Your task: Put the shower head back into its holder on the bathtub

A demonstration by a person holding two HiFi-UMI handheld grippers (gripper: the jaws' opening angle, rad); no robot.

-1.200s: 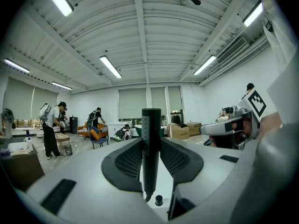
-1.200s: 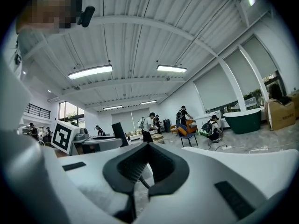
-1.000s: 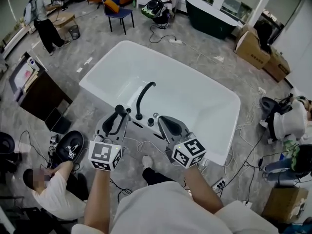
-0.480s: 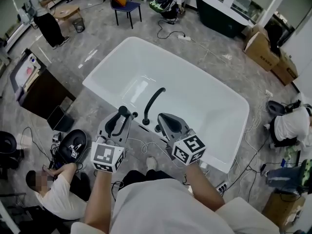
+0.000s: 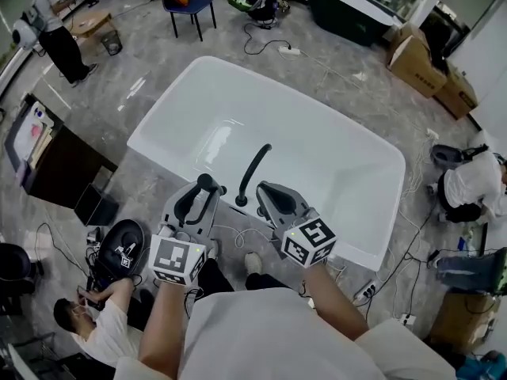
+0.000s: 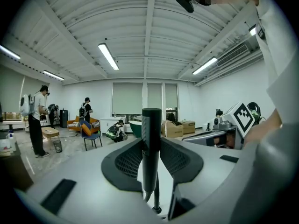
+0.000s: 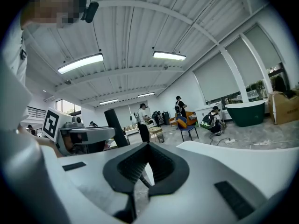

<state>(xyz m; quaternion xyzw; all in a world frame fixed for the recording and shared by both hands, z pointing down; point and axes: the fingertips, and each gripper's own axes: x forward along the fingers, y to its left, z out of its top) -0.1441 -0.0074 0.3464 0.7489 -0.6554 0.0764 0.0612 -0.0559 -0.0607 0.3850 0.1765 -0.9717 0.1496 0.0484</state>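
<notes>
Two left fingers (image 6: 126,164) clasp the upright shower head (image 6: 151,143), apparently mid-handle.

The inside of the white bathtub (image 5: 317,149) is wide and open. The black bent tap (image 5: 252,169) stands up on its near rim.

Grey marbled floor (image 5: 119,93). White bathtub (image 5: 317,149) at frame centre. Blue chair (image 5: 186,2) top centre-left, dark green tub (image 5: 348,10) top right, cardboard boxes (image 5: 432,70) upper right, power strip (image 5: 287,51) between.
</notes>
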